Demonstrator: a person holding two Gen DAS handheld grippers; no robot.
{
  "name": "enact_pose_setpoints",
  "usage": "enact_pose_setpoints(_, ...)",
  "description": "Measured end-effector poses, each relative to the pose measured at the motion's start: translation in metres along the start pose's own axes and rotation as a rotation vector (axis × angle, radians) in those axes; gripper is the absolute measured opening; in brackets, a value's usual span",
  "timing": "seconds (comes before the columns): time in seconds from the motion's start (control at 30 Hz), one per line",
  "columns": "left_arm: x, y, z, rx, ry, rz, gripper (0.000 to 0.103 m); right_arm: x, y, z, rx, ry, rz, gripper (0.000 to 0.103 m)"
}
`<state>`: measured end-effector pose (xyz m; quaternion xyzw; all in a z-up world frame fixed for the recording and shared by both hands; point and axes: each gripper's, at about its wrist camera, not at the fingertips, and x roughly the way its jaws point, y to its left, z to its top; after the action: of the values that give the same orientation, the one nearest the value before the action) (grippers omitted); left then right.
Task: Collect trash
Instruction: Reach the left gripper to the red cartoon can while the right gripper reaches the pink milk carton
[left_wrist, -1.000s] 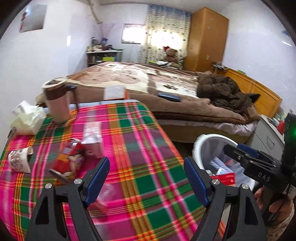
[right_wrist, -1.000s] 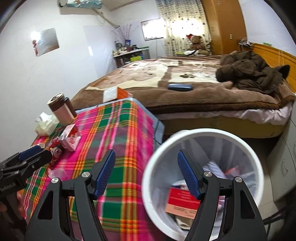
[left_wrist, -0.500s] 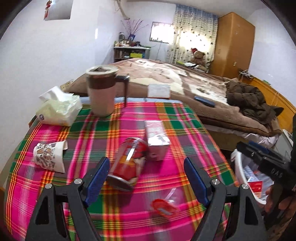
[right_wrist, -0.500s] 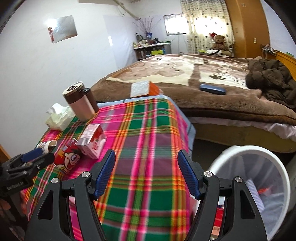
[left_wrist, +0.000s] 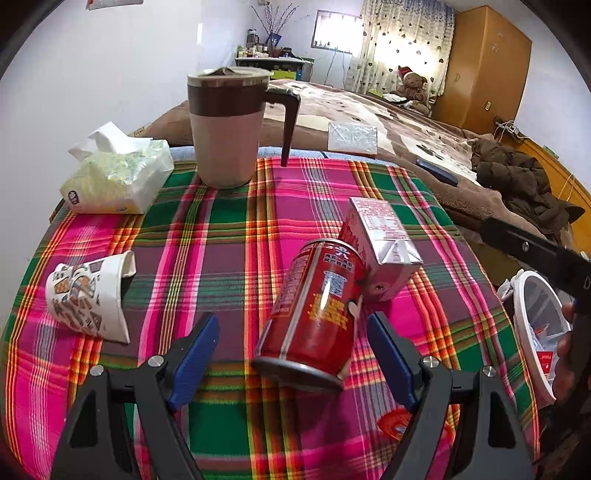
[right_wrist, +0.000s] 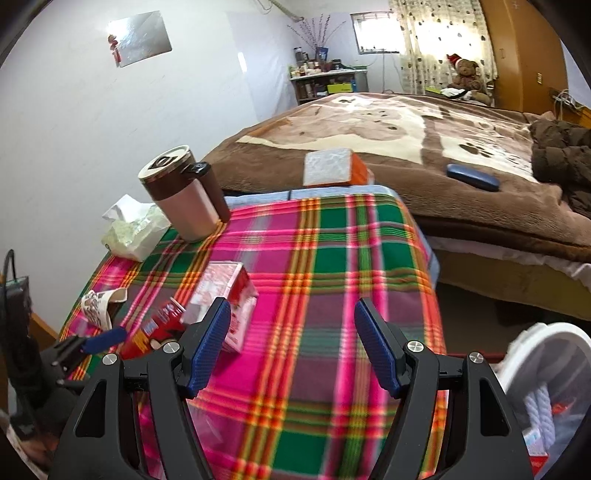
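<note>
A red drink can (left_wrist: 314, 314) lies on its side on the plaid tablecloth (left_wrist: 229, 236), its near end between the open jaws of my left gripper (left_wrist: 291, 354). A pink-and-white drink carton (left_wrist: 380, 247) lies against the can's far side. A crushed paper cup (left_wrist: 88, 295) lies to the left. My right gripper (right_wrist: 291, 343) is open and empty above the cloth, with the carton (right_wrist: 225, 295) by its left finger and the can (right_wrist: 155, 328) beyond. The white trash bin (right_wrist: 546, 387) stands at the table's right.
A brown-and-pink lidded mug (left_wrist: 225, 125) and a tissue pack (left_wrist: 118, 177) stand at the table's far left. A red plastic scrap (left_wrist: 395, 421) lies near my left gripper's right finger. A bed (right_wrist: 424, 140) with a jacket lies beyond the table.
Both grippers swung left from the bin toward the table. My left gripper moved in close, so its open jaws now flank the can's near end. The bin slid to the right edge.
</note>
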<state>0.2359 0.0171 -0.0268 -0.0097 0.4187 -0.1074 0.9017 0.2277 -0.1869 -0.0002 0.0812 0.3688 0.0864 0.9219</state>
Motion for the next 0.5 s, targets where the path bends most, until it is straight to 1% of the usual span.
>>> enact_pose_setpoints(0.1,0.009,0.004,0.003,-0.013,0.030,-0.012,0.084,0.010,0.009,0.003,-0.008,0.019,0.013,0.071)
enact_pose_setpoints(0.2,0.014,0.006,0.006,-0.008,0.035,-0.014,0.084,0.020,0.017,0.005,-0.015,0.037,0.019,0.071)
enact_pose_setpoints(0.3,0.016,0.014,0.006,-0.030,0.034,-0.019,0.083,0.027,0.024,0.007,-0.019,0.049,0.028,0.071)
enact_pose_setpoints(0.33,0.016,0.017,0.006,-0.034,0.032,-0.018,0.082,0.030,0.027,0.008,-0.021,0.053,0.028,0.071)
enact_pose_setpoints(0.37,0.016,0.020,0.007,-0.040,0.032,-0.014,0.076,0.032,0.029,0.008,-0.023,0.056,0.030,0.071)
enact_pose_setpoints(0.43,0.016,0.025,0.006,-0.047,0.032,-0.003,0.071,0.036,0.033,0.009,-0.026,0.064,0.036,0.071)
enact_pose_setpoints(0.5,0.016,0.031,0.006,-0.061,0.032,0.001,0.067,0.039,0.038,0.009,-0.032,0.066,0.038,0.071)
